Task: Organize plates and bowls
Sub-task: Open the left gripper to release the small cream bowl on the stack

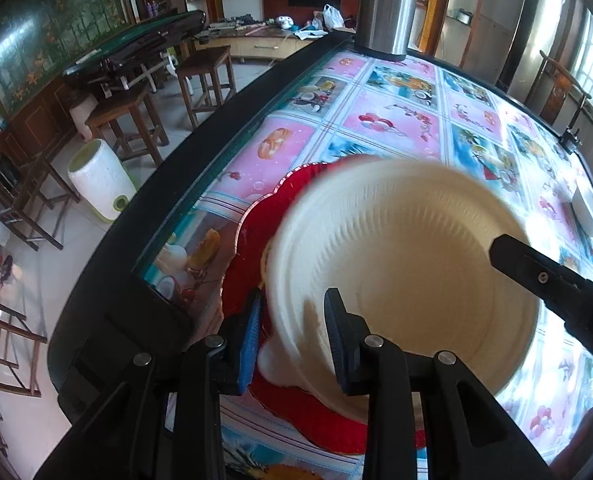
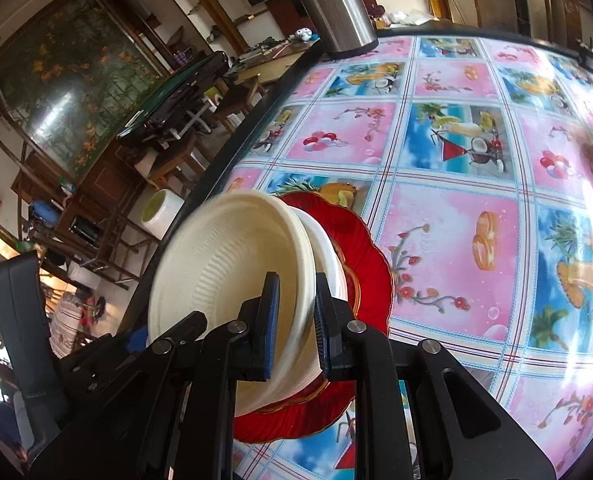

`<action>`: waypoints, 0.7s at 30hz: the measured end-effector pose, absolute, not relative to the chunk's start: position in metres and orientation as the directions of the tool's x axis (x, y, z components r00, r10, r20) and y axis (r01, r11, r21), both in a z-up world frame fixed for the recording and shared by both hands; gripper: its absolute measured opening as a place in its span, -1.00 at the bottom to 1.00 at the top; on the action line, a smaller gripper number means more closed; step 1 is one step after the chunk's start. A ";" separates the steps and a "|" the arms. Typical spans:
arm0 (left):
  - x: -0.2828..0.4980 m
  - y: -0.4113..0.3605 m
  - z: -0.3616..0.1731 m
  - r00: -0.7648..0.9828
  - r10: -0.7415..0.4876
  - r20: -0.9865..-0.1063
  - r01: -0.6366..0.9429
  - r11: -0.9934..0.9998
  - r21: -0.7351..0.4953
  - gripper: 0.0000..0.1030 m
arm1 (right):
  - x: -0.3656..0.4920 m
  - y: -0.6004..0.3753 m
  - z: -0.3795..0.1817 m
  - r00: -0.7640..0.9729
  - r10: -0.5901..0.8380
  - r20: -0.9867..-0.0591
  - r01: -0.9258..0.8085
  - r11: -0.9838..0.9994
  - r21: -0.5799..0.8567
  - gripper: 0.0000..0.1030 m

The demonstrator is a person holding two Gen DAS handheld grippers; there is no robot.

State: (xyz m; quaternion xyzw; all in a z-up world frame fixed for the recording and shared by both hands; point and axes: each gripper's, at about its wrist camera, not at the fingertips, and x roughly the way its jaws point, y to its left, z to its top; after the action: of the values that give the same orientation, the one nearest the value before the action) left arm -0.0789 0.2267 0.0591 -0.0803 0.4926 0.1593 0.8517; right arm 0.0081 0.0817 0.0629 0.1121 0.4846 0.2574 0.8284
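A cream, ribbed disposable bowl (image 2: 232,264) is clamped by its rim in the right hand-held gripper (image 2: 294,326) and in the left hand-held gripper (image 1: 292,336), tilted above a scalloped red plate (image 2: 360,248) on the counter (image 2: 456,216), at its nine o'clock edge.

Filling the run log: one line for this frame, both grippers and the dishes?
left gripper: shut on cream bowl rim | right gripper: shut on same rim | bowl tilted over white bowl on red plate | steel flask far edge
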 end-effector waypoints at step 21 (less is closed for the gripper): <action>-0.103 0.214 0.099 0.609 0.161 -0.777 -0.319 0.946 -0.054 0.37 | -0.022 0.035 0.121 0.525 0.575 -0.628 -0.345 0.818 0.461 -0.29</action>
State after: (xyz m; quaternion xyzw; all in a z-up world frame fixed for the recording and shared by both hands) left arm -0.1033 0.2137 0.0986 -0.0935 0.4212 0.1344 0.8921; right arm -0.0222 0.0353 0.1206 0.1410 0.4078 0.2668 0.8618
